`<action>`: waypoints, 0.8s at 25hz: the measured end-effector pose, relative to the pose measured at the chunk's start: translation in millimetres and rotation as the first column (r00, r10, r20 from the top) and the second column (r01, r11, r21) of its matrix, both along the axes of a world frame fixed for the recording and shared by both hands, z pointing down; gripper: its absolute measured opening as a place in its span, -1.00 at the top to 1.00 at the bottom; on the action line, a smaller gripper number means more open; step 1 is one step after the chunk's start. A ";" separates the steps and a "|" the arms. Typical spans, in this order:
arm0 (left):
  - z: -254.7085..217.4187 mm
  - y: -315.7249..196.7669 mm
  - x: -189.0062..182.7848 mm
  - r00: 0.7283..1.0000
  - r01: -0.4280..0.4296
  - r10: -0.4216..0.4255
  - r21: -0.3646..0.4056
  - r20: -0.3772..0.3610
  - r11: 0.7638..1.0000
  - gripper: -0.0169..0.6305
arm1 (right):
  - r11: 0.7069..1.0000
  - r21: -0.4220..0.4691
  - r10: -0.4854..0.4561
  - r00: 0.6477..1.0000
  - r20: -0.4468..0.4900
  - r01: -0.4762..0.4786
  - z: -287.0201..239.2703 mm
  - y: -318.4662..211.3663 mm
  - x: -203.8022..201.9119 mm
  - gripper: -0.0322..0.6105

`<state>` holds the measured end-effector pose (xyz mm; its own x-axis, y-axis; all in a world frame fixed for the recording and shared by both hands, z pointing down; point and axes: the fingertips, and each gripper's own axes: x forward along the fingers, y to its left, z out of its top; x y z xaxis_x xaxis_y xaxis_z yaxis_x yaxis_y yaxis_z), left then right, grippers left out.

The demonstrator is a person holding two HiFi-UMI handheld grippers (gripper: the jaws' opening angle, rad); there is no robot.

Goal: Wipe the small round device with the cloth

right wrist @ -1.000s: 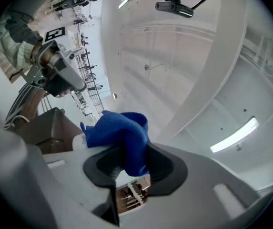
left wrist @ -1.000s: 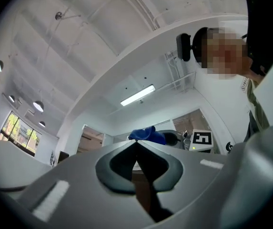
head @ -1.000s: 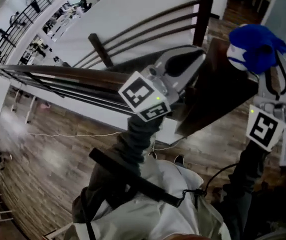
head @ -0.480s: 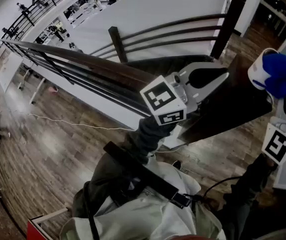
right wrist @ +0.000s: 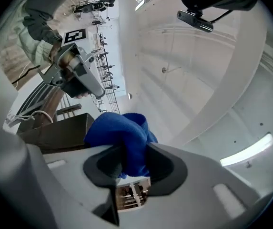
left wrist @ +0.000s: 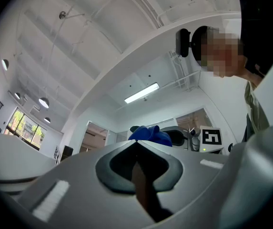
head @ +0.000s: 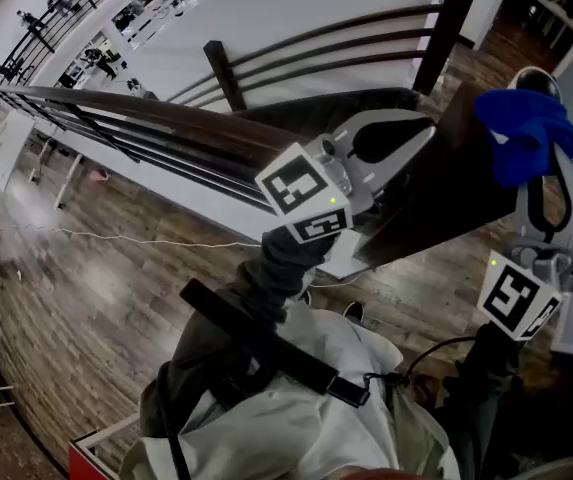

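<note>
Shifted left in the head view since half a second ago: blue cloth (head: 526, 133), now at upper right of frame. Stays clamped between the jaws of the right hand-held gripper (right wrist: 132, 161), folds bunching past the tips. Shows only a pale rim of the small round device (head: 538, 74) just above the cloth. Holds left hand-held gripper (head: 411, 133) at frame centre, jaws together, empty, beside a dark wooden handrail (head: 166, 133).

Blue cloth (right wrist: 122, 137) (bunched up) pinched in the right claw (right wrist: 131, 160).
</note>
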<state>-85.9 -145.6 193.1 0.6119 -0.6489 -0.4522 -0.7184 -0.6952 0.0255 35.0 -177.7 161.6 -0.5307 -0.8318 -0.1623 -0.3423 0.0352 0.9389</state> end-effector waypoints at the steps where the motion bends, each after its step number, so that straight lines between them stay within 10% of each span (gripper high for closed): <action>1: 4.8 -1.1 1.8 1.000 -0.003 0.003 -0.010 -0.001 1.000 0.94 | 1.000 -0.007 -0.008 1.000 0.002 0.008 5.4 2.9 -0.6 0.52; 9: 33.0 -2.7 8.5 1.000 -0.014 0.012 -0.080 -0.013 0.997 0.94 | 0.991 -0.013 -0.124 0.946 0.298 0.134 19.0 35.7 9.2 0.52; 14: 34.4 1.9 13.4 1.000 -0.028 0.027 -0.083 -0.009 0.996 0.94 | 0.968 0.245 -0.121 0.951 0.284 0.050 -67.1 23.2 23.4 0.52; 20: 45.2 2.1 22.4 0.998 -0.059 0.057 -0.102 -0.026 0.993 0.94 | 0.984 0.131 0.114 0.991 0.063 -0.121 -60.5 -29.0 16.7 0.52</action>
